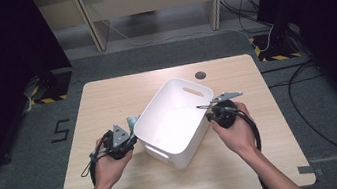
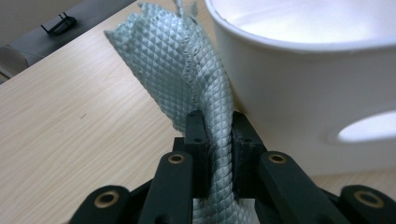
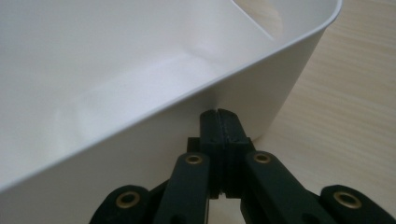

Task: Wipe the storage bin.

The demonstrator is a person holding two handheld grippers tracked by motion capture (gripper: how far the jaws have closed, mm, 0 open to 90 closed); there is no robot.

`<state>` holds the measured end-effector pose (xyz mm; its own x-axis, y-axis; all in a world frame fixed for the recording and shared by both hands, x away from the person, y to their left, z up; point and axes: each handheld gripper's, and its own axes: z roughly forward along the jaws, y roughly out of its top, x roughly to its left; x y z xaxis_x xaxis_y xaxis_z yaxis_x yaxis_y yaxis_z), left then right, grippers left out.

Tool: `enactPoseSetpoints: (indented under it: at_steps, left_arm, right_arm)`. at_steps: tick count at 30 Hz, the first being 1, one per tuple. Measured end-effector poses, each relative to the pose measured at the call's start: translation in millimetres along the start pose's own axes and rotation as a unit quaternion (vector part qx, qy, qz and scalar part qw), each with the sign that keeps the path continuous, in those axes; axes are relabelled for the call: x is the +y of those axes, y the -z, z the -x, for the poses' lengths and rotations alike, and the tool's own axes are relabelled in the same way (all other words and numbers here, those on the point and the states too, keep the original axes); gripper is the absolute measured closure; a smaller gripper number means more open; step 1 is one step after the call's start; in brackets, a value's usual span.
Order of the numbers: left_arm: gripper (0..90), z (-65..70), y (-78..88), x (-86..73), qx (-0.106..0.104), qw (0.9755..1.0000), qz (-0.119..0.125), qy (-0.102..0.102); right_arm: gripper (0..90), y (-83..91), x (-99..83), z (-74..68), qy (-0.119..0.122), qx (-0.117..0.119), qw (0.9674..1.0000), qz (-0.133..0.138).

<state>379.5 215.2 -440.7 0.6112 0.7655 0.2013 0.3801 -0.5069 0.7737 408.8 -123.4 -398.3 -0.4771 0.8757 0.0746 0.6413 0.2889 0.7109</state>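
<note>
From above, we've got a white tub (image 1: pixel 176 123) sitting at an angle in the middle of a light wooden table (image 1: pixel 106 98), open side up, a slot handle showing in its far wall and another in its near wall. On our left, the left gripper (image 1: pixel 125 140) sits just beside the tub's left corner, and there's a scrap of pale grey-green cloth (image 1: pixel 133 122) poking up right between it and the tub wall. On our right, the right gripper (image 1: pixel 215 112) is up against the tub's right-hand rim. Over to the left gripper view: here we see it clearly, the two black jaws are clamped on the quilted cloth (image 2: pixel 187 79), which rises in a twisted fold from between the pads and leans against the outside of the tub (image 2: pixel 289 102); the cloth is outside the tub, over the tabletop. A handle slot glows at the right. Now the right gripper view: our jaws are pressed together, pad to pad, with nothing between them, their tips just below the tub's rim (image 3: pixel 187 100) on the outer wall, whether touching we cannot tell.
</note>
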Motion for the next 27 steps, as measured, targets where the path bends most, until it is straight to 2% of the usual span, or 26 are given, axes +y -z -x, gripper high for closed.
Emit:
enactPoseSetpoints:
  at_steps: [2,4,6,8,13,16,19,21,22,24,27]
  left_arm:
    - [79.5,0.4,-7.5,6.7,-0.001,1.0,0.004,-0.008]
    - [79.4,0.3,-15.5,12.6,-0.001,1.0,0.005,-0.008]
    - [79.3,1.3,-19.8,16.5,0.0,0.9999,0.004,-0.013]
    - [79.3,3.4,-20.8,18.1,-0.007,0.9999,0.007,-0.013]
    - [79.0,10.9,-12.8,13.6,-0.015,0.9996,0.014,-0.018]
    - [78.9,16.3,-4.8,11.5,-0.019,0.9992,0.017,-0.032]
    - [78.8,23.0,4.5,10.1,-0.026,0.999,0.016,-0.032]
    - [78.8,29.1,7.8,10.0,-0.034,0.9986,0.019,-0.036]
    - [78.8,31.7,7.9,10.6,-0.036,0.9978,0.022,-0.051]
    - [78.7,36.9,6.9,11.4,-0.043,0.9972,0.019,-0.058]
    - [78.6,41.1,3.3,12.0,-0.053,0.9966,0.018,-0.061]
  right_arm:
    - [90.0,-8.7,10.7,-3.4,-0.002,0.002,1.0,0.002]
    - [90.0,-15.0,20.2,-4.1,-0.006,0.003,0.9999,0.009]
    - [88.5,-17.5,25.3,-2.4,-0.009,0.0,0.9998,0.018]
    - [85.8,-16.9,26.5,1.3,-0.012,-0.002,0.9998,0.018]
    - [79.3,-2.7,21.2,14.9,-0.041,-0.003,0.9982,0.044]
    - [73.3,6.6,21.4,14.6,-0.051,0.0,0.9957,0.078]
    - [69.5,7.1,22.4,11.5,-0.05,0.011,0.9946,0.091]
    - [67.4,2.5,23.5,8.5,-0.048,0.018,0.9946,0.09]
    - [66.5,0.4,23.7,8.1,-0.049,0.021,0.9946,0.089]
    - [65.7,-5.8,23.7,6.5,-0.045,0.023,0.9952,0.084]
    - [64.4,-11.6,22.3,5.2,-0.043,0.022,0.9959,0.076]
